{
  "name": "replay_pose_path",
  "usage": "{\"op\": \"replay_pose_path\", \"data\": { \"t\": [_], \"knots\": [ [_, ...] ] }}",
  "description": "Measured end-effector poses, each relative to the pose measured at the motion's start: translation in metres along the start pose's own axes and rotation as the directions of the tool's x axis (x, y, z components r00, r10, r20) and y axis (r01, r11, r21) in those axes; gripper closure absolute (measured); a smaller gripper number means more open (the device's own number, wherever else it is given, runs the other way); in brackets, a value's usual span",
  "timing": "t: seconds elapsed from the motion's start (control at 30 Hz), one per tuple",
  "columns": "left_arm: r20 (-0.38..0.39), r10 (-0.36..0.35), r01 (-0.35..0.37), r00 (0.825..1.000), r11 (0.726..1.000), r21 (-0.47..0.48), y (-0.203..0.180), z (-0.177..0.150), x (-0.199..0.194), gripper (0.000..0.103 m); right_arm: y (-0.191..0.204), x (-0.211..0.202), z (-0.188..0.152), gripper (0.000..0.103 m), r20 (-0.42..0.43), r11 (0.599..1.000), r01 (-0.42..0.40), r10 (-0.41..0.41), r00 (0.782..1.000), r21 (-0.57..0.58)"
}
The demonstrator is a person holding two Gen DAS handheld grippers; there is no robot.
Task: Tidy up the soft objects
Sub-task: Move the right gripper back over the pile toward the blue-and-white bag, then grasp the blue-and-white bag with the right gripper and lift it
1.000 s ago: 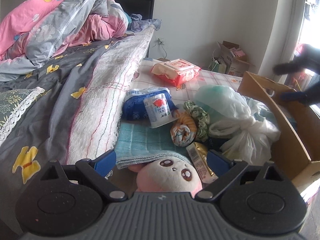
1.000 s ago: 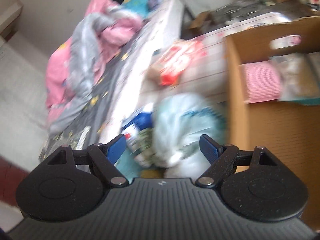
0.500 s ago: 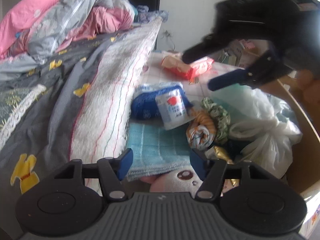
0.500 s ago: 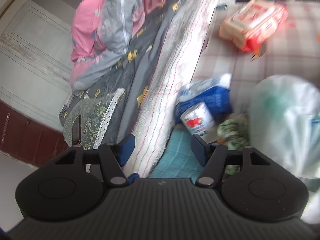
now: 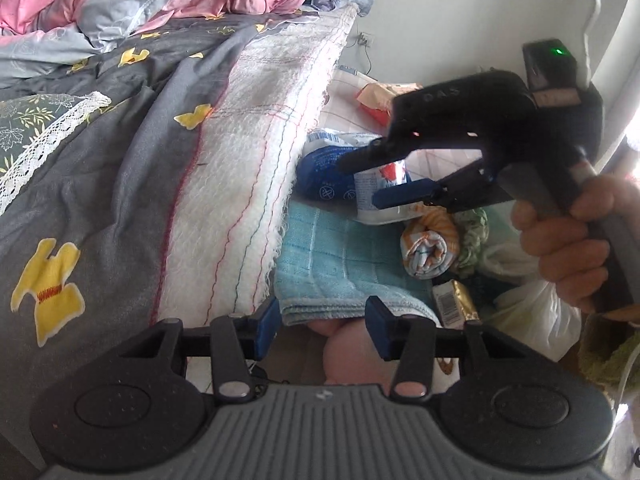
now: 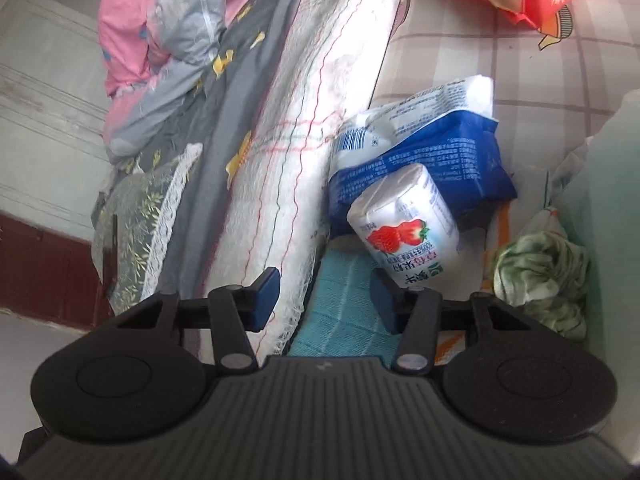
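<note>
Lying beside the bed (image 5: 224, 184) where it can be reached, the towel (image 5: 340, 264) has its near edge between the left gripper (image 5: 322, 326), whose jaws have just been closing, half-narrowed but not yet pinching. Further right, the right gripper (image 5: 362, 180), jaws likewise closing and empty, hovers by the tissue roll (image 6: 404, 226), likely to lift it.

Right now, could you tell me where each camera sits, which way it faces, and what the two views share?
Left wrist: on the left gripper, angled down at the teal towel beside the bed; the right gripper and the hand holding it show.
Right wrist: on the right gripper, angled down at the strawberry-print roll; only its own jaws show.
Shared: towel, roll, blue pack. Both jaws have just been closing, with nothing gripped.
</note>
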State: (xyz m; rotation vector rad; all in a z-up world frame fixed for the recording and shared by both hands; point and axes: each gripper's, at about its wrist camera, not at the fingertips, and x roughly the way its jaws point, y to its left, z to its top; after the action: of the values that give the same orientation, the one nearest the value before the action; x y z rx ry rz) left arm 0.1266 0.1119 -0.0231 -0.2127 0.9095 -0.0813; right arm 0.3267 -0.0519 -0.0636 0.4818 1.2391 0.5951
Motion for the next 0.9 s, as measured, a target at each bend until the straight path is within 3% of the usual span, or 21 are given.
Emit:
{"op": "replay_pose_path", "data": {
  "t": [0.1, 0.23, 0.33, 0.4, 0.5, 0.57, 0.7, 0.9],
  "knots": [
    [0.031, -0.001, 0.001, 1.0, 1.0, 0.019, -0.003, 0.007, 0.0, 0.055, -0.001, -0.012, 0.002, 0.052, 0.019, 1.0, 0.016, -0.016, 1.0, 0.006],
    [0.061, 0.002, -0.006, 0.998, 0.998, 0.064, -0.012, 0.023, 0.006, 0.055, 0.001, -0.044, 0.013, 0.052, 0.059, 1.0, -0.026, 0.025, 0.998, 0.014],
    [0.085, -0.002, -0.004, 0.996, 0.997, 0.072, -0.015, 0.041, 0.013, 0.055, 0.003, -0.064, 0.034, 0.047, 0.104, 1.0, 0.017, -0.017, 0.994, -0.001],
    [0.098, -0.013, 0.005, 0.995, 0.996, 0.085, -0.019, 0.056, 0.022, 0.055, -0.004, -0.065, 0.055, 0.039, 0.09, 0.999, 0.033, -0.035, 0.995, 0.024],
    [0.104, 0.014, -0.025, 0.994, 0.995, 0.099, -0.025, 0.077, 0.039, 0.055, -0.023, -0.049, 0.085, 0.036, 0.022, 0.991, 0.093, -0.095, 0.995, 0.093],
    [0.08, 0.017, -0.023, 0.997, 0.997, 0.072, -0.023, 0.093, 0.053, 0.055, -0.038, -0.035, 0.099, 0.035, -0.023, 0.982, 0.126, -0.124, 0.992, 0.137],
    [-0.007, -0.055, 0.055, 0.998, 0.998, -0.02, -0.01, 0.123, 0.085, 0.053, -0.058, -0.007, 0.114, 0.032, -0.092, 0.969, 0.178, -0.165, 0.982, 0.171],
    [-0.141, -0.09, 0.075, 0.986, 0.992, -0.105, -0.003, 0.144, 0.134, 0.044, -0.073, 0.021, 0.12, 0.031, -0.156, 0.971, 0.132, -0.101, 0.983, 0.201]
  ]
}}
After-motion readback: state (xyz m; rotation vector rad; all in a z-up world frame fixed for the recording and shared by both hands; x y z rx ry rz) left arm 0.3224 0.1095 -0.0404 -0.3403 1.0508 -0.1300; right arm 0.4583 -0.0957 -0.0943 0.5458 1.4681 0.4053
